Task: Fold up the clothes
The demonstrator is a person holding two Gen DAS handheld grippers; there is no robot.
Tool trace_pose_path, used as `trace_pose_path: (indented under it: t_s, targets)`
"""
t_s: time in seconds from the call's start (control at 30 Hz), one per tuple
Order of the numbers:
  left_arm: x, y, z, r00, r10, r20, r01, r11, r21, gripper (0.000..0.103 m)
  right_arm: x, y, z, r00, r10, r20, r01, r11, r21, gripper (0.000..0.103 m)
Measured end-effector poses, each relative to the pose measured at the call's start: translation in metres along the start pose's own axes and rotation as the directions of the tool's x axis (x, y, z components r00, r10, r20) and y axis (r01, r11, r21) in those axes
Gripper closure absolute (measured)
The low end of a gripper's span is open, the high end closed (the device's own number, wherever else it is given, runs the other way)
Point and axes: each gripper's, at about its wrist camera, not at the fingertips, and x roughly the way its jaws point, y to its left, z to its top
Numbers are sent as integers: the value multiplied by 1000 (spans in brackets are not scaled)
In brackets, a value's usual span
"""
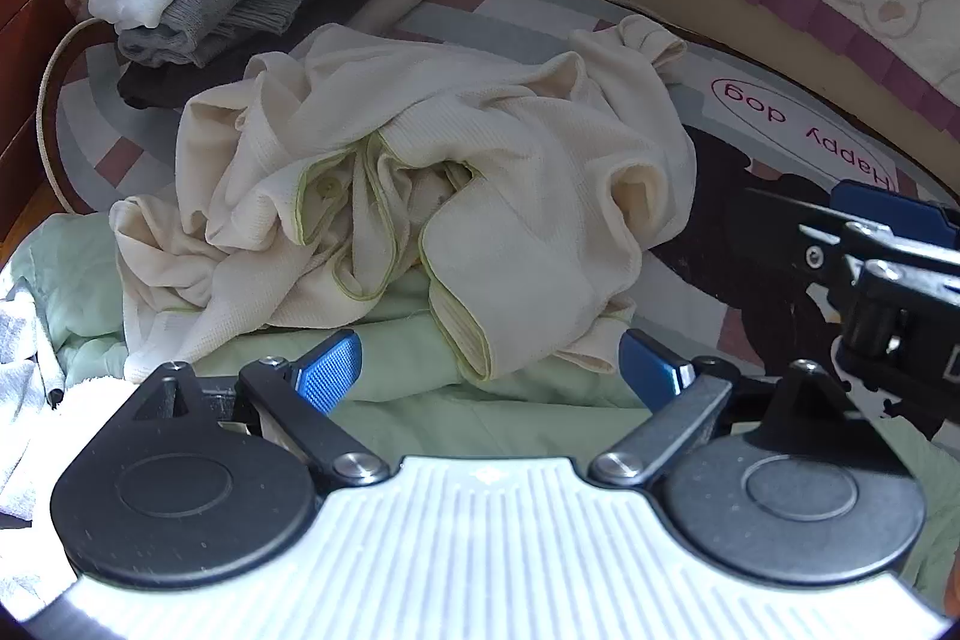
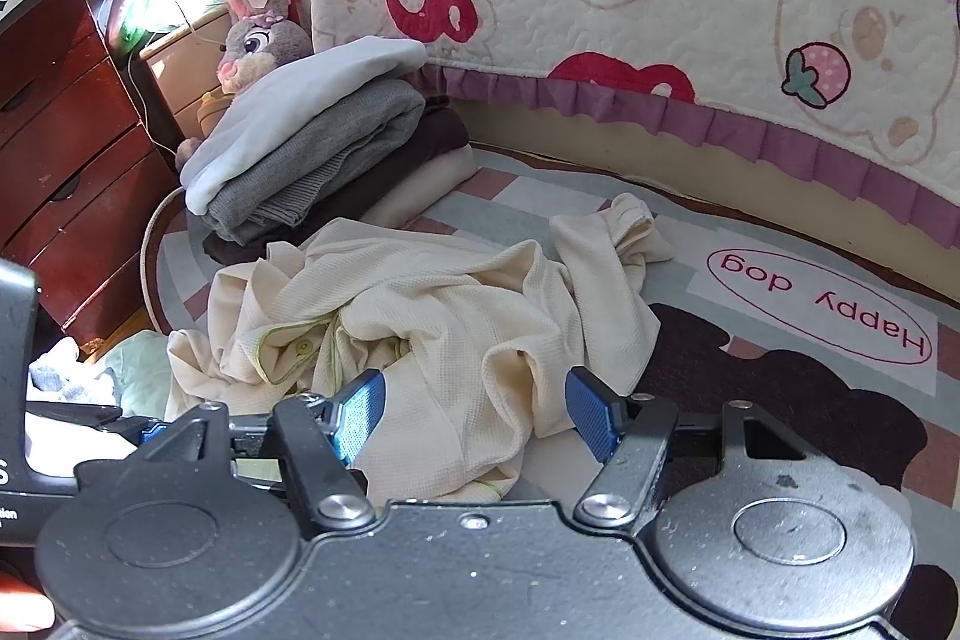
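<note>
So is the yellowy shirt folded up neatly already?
No, the cream shirt lies crumpled in a heap on the rug, beside the folded stack.

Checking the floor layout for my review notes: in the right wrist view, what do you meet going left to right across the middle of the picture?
Wooden drawer chest → stack of folded clothes → crumpled cream garment → "Happy dog" label on the rug.
</note>
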Motion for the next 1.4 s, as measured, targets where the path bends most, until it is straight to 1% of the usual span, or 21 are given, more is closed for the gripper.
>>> trace_pose_path:
  t_s: [1.4]
  targets:
    - [3, 3, 3, 999, -6, -34, 6, 1000, 0, 9, 4, -1, -1, 1000, -7, -12, 7, 1000, 7, 30]
